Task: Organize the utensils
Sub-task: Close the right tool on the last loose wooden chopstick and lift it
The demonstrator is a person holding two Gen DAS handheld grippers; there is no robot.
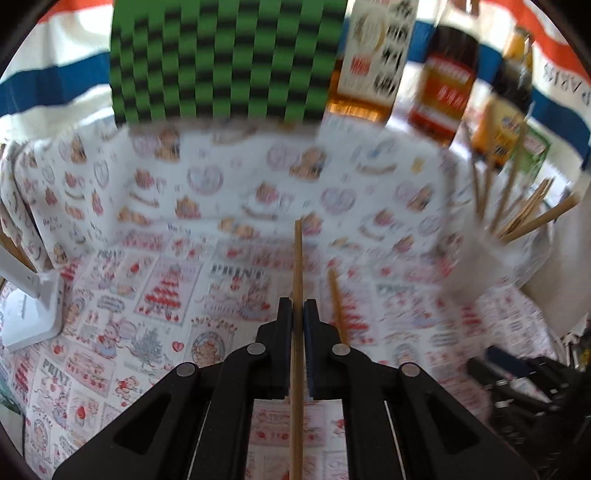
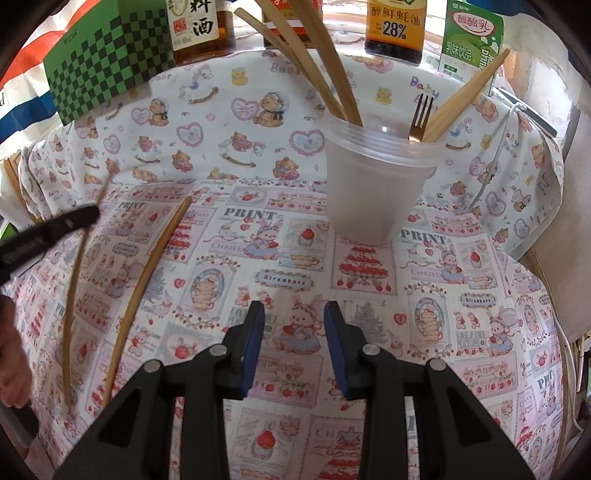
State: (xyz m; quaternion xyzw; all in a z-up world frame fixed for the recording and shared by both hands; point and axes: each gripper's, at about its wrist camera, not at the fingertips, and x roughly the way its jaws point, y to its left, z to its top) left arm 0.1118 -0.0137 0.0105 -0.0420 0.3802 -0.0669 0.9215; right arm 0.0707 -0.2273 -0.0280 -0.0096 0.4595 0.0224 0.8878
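Gripping a single wooden chopstick (image 1: 297,295), the left gripper (image 1: 297,314) has its jaws pressed together on the stick, which runs straight out between the black fingers and back under the frame. A second chopstick (image 2: 147,291) lies loose on the cloth just beside it. Over in the right wrist view, the right gripper (image 2: 294,325) hangs above the cloth with its blue-padded jaws apart and nothing between them. Ahead of it and slightly to the right stands a frosted plastic cup (image 2: 373,184), already holding more chopsticks, a wooden utensil and a metal fork (image 2: 421,118).

Reading the labels behind: a dark sauce bottle (image 2: 395,29) shows "28%" with Chinese characters, a green-and-white carton (image 2: 471,40) carries Chinese writing, and another bottle (image 2: 195,29) bears large black characters. A green-and-black checked box (image 2: 107,62) sits at the left.

Underfoot, so to speak, a tablecloth (image 2: 258,240) printed with "PRINT", strawberries, bunnies and bears covers the table.
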